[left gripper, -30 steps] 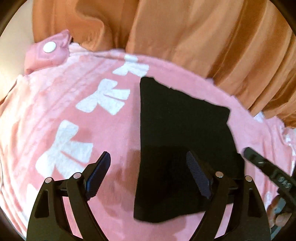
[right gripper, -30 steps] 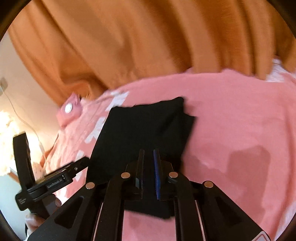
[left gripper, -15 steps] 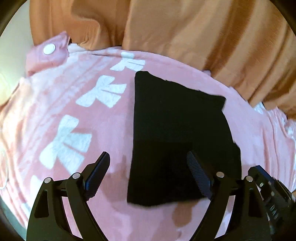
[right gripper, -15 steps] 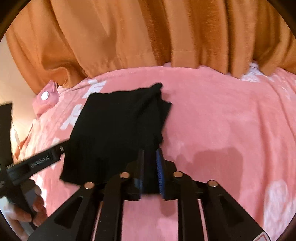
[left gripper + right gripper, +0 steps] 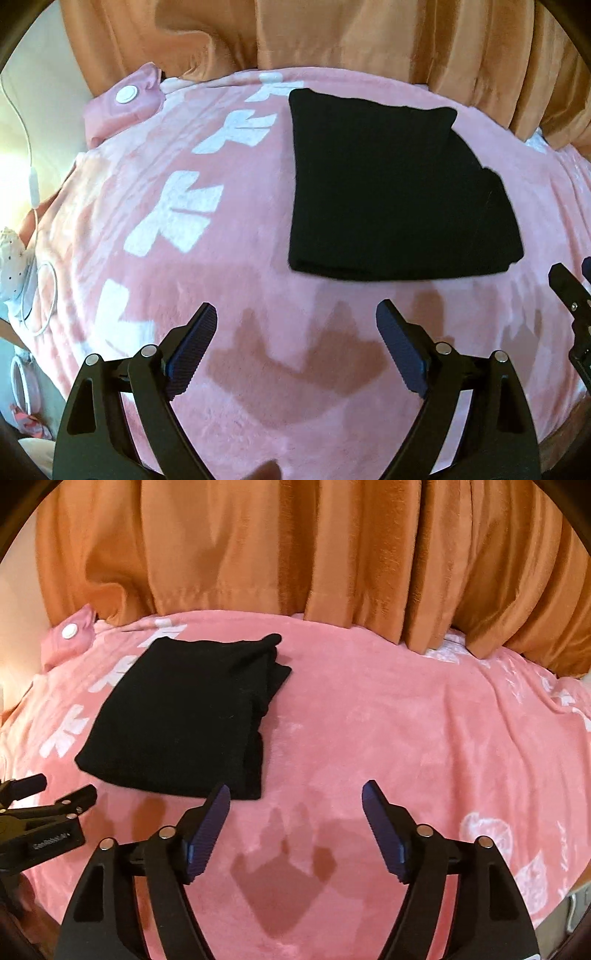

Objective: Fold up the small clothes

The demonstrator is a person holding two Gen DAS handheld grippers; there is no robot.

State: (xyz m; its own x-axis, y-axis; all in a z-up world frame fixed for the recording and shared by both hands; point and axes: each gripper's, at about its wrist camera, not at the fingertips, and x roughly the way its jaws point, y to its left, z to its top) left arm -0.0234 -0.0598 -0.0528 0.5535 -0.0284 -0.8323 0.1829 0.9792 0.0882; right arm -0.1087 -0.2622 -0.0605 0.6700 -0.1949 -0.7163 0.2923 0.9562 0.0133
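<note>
Garment: a black garment (image 5: 388, 184) lies folded into a compact, roughly rectangular stack on the pink blanket (image 5: 258, 369); in the right wrist view it sits at about ten o'clock (image 5: 177, 716), with stacked layer edges showing along its right side.
Fold quality: the top layer looks flat; one corner at the far right pokes out a little, and the lower layers stick out slightly past the top one.
Left tool: the left tool (image 5: 295, 332) hovers over bare blanket at six o'clock of the garment, jaws wide apart, nothing between them, clear of the cloth.
Right tool: the right tool (image 5: 295, 808) has its jaws opening, nothing between them; its left finger (image 5: 207, 834) is just beside the garment's near right corner, not pinching it.
Surface: a bed covered by the blanket, with white bow prints (image 5: 177, 218) at nine o'clock of the garment.
Surroundings: an orange curtain (image 5: 295, 554) hangs at twelve o'clock; a pink snap tab (image 5: 125, 96) lies at the far left corner; a white cable (image 5: 33, 184) runs down the left edge.
Step in hand: release after the last fold, by my reading; the garment seems finished or nearly so.
Next move: probably tidying the protruding corner, or setting the stack aside; either calls for a low, shallow pinch that catches all layers without dragging the top one.
</note>
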